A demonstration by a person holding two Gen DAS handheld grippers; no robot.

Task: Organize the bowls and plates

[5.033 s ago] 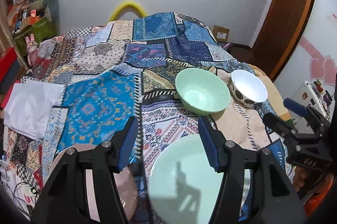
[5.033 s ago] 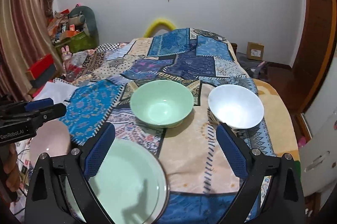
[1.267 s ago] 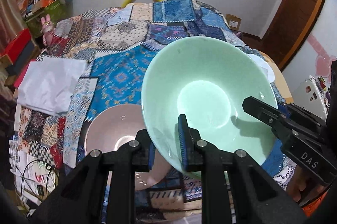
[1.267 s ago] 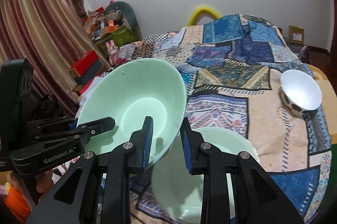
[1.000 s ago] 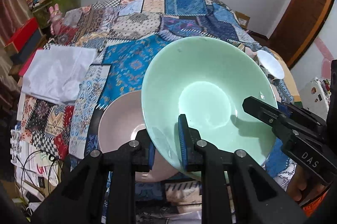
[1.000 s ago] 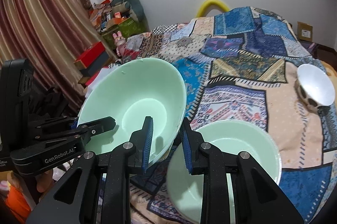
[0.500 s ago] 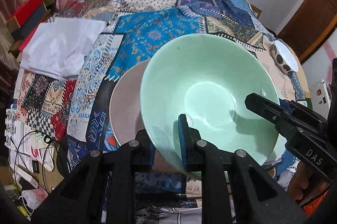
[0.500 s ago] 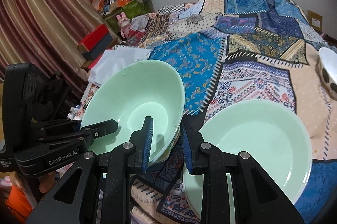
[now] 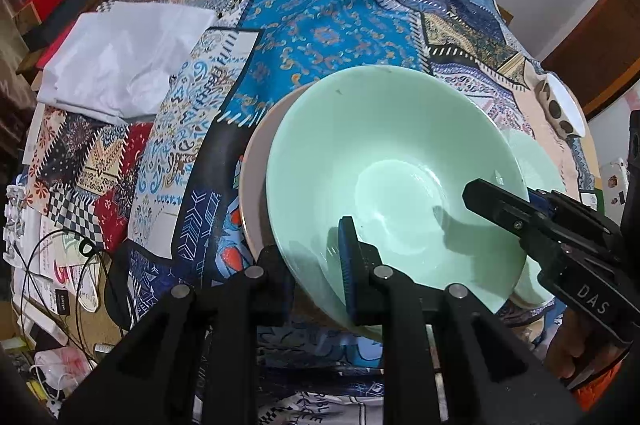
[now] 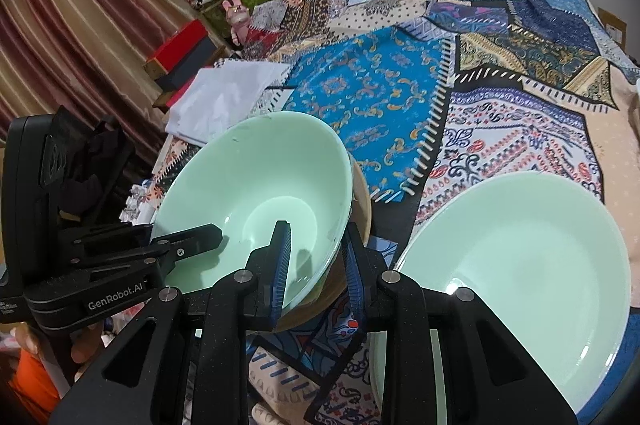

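Observation:
A mint green bowl is held by both grippers just over a pink plate, whose rim shows past the bowl. My left gripper is shut on the bowl's near rim. My right gripper is shut on its opposite rim; it also shows in the left wrist view. A mint green plate lies to the right on the patchwork cloth. A white spotted bowl stands far right.
A folded white cloth lies at the table's left. Cables and papers lie below the table's left edge. Boxes and a curtain stand at the far left. The patchwork cloth covers the table.
Both grippers have carried the green bowl left and down, from above the green plate to just over the pink plate. Both stay shut on its rim.

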